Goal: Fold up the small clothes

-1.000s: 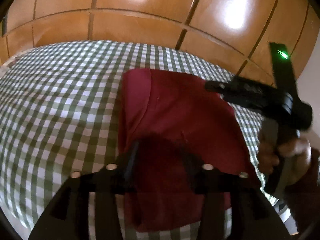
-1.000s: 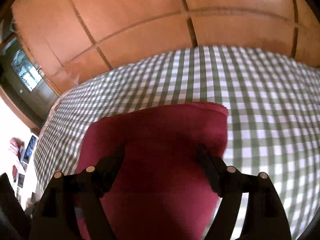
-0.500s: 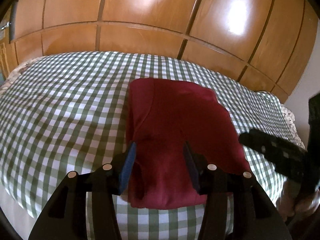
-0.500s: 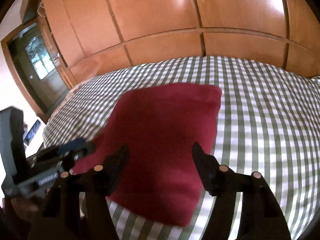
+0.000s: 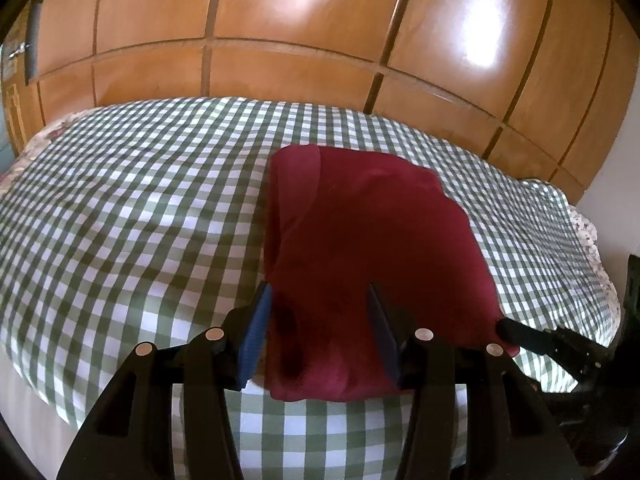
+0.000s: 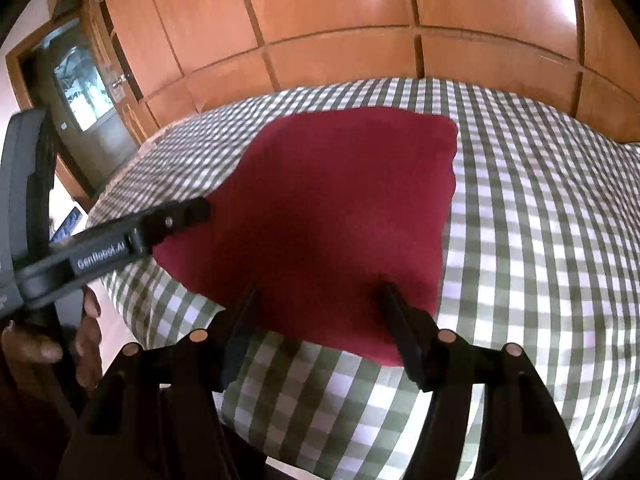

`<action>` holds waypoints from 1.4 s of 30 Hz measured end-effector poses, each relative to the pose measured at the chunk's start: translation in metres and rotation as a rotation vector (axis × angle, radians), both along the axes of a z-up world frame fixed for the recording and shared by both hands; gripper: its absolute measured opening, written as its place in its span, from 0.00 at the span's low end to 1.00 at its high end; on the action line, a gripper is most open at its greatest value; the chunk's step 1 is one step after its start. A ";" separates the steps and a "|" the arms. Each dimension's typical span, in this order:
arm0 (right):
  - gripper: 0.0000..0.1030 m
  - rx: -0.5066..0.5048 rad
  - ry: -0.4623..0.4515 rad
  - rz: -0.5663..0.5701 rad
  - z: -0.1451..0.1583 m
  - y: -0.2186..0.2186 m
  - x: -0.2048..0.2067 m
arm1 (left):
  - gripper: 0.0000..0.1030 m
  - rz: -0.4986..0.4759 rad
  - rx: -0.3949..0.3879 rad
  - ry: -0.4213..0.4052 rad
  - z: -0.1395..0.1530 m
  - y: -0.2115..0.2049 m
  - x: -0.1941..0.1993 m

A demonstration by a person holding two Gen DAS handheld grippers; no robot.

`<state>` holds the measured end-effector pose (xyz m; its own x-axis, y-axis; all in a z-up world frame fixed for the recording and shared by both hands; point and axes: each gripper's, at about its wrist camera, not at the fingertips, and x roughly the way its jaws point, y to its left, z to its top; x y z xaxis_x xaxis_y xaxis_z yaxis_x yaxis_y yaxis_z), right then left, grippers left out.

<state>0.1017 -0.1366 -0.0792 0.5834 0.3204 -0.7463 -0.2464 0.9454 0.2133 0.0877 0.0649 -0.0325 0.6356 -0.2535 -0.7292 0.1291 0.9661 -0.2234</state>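
**Red garment folded on a checked bed, both tools open**

Red fabric, a small folded garment (image 5: 372, 264), is seen at the centre of the left wrist view, lying flat on a bed covered by a green-and-white checked sheet (image 5: 132, 216). Its near edge is framed by the left tool (image 5: 318, 334), whose two fingers stand apart with their blue pads (image 5: 256, 332) clear of the cloth; nothing is gripped. A folded flap is visible along the garment's left side. At the lower right of that view the tip of the right tool (image 5: 532, 338) is seen just beside the garment's near right corner.

In the right wrist view the same garment (image 6: 340, 208) fills the middle of the frame, with the right tool (image 6: 320, 316) at the bottom centre. Its jaws have just been closing, yet they are held apart, and the fingers lie over the garment's near edge without pinching it. The left tool (image 6: 176, 216) enters from the left, its tip at the garment's left edge, and a person's hand (image 6: 80, 344) is seen on its handle at the lower left. Glossy wooden wardrobe panels (image 6: 360, 12) fill the upper part of both views.
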 end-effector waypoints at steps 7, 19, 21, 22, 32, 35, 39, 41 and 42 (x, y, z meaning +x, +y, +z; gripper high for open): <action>0.62 -0.028 0.011 -0.007 -0.015 0.007 0.002 | 0.47 0.019 0.012 0.040 -0.014 0.002 0.004; 0.89 0.145 0.043 0.080 0.011 -0.017 0.011 | 0.63 0.025 -0.028 0.063 -0.032 0.014 0.010; 0.92 0.191 0.043 0.056 0.015 -0.030 0.022 | 0.63 0.015 -0.044 0.066 -0.034 0.017 0.010; 0.92 0.214 0.053 0.025 0.014 -0.039 0.031 | 0.63 0.010 -0.053 0.066 -0.035 0.017 0.010; 0.93 0.415 0.238 -0.093 -0.041 -0.079 0.129 | 0.63 -0.074 -0.282 0.118 -0.057 0.041 0.022; 0.93 0.484 0.283 -0.049 -0.054 -0.074 0.147 | 0.61 -0.104 -0.364 0.138 -0.064 0.048 0.027; 0.75 0.464 0.278 -0.018 -0.053 -0.057 0.154 | 0.48 -0.149 -0.460 0.173 -0.070 0.051 0.032; 0.61 0.437 0.251 -0.019 -0.046 -0.052 0.149 | 0.40 -0.163 -0.500 0.187 -0.070 0.051 0.035; 0.53 0.427 0.232 -0.022 -0.040 -0.052 0.144 | 0.39 -0.172 -0.519 0.192 -0.069 0.051 0.036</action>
